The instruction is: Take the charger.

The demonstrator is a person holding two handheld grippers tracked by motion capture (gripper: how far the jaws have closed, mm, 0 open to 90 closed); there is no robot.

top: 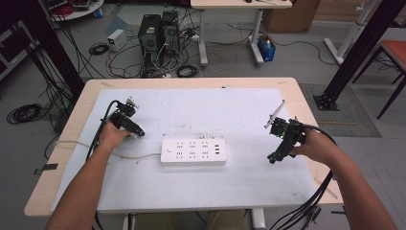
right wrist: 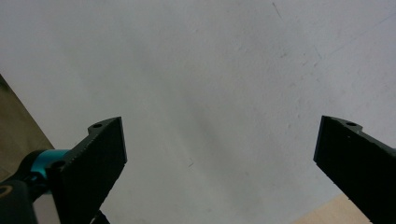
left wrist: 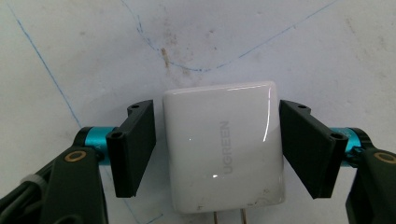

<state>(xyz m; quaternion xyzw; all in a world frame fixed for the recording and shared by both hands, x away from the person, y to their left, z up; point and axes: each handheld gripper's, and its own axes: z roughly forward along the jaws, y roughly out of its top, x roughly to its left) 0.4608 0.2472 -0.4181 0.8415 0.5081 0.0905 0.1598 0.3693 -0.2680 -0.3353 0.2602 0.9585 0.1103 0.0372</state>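
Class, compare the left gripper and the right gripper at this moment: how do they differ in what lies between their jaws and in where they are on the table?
The left gripper has a white UGREEN charger between its jaws, with small gaps on both sides; the right gripper has nothing between its jaws, just the white mat. The left is beside the power strip, the right off near the mat's edge. Both stand open, with black jaws.

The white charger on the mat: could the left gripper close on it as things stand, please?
Probably yes: the white charger lies flat between the left gripper's open jaws, a narrow gap on each side, nothing between.
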